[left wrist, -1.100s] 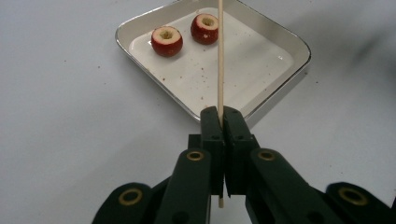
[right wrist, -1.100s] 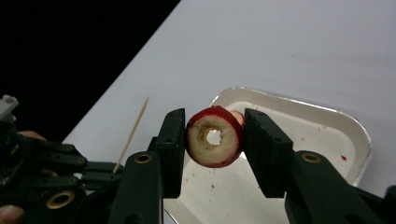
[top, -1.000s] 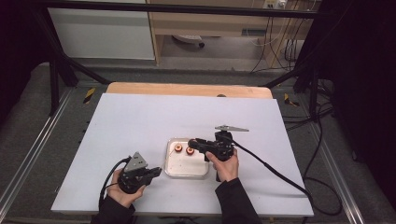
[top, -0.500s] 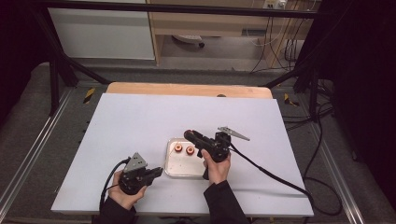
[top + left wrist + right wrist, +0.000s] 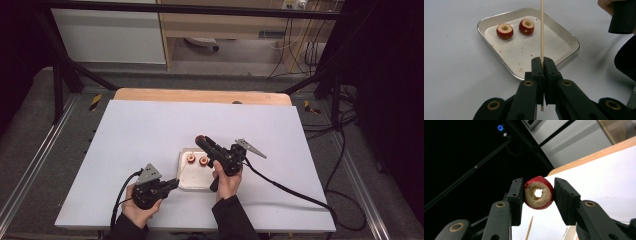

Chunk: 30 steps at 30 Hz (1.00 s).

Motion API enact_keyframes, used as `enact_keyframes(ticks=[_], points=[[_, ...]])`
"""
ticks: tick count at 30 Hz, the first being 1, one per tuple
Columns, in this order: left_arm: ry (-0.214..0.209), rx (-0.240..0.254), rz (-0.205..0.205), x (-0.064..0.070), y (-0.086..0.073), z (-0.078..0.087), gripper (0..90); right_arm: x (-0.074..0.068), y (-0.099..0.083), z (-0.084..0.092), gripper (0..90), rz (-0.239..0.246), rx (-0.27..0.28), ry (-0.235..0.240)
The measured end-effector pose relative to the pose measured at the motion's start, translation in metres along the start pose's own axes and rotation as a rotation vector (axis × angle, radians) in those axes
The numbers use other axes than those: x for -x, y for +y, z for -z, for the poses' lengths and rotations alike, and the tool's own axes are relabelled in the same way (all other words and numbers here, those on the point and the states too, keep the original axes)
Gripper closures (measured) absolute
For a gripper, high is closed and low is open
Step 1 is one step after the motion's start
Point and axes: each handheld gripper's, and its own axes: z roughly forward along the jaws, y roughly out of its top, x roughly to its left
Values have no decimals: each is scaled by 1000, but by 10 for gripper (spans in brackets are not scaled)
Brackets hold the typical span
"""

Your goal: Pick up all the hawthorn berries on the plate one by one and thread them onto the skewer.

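Observation:
A steel tray [image 5: 534,51] lies on the white table and holds two red cored fruits [image 5: 504,31] [image 5: 526,26]. My left gripper [image 5: 542,65] sits just in front of the tray, shut on a thin wooden skewer [image 5: 542,27] that stands upright. In the high view the left gripper [image 5: 172,184] is at the tray's [image 5: 192,179] near left corner. My right gripper [image 5: 201,140] is tilted up above the tray's far edge. It is shut on a third red cored fruit [image 5: 539,193], the hole facing the camera. The skewer's tip [image 5: 529,228] pokes up below that fruit.
The white table top [image 5: 150,135] has open room to the left, right and beyond the tray. A wooden strip [image 5: 200,96] runs along its far edge. The right gripper's cable [image 5: 295,192] trails across the table to the right. Black frame bars stand around the table.
The right gripper has risen from the tray's right side and swung left and up with a red fruit in its jaws. The left gripper and skewer have stayed put.

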Motion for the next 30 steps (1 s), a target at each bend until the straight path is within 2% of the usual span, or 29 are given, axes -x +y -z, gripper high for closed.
enact_keyframes(ticks=[13,22,30], points=[[-4,4,6,-1,0,-1,883,3,-12,-3,607,-23,9,15],[-6,5,12,-1,0,-1,884,2,-12,-2,608,-18,6,29],[-1,10,20,-1,0,-2,884,3,-16,-3,608,-36,0,29]])
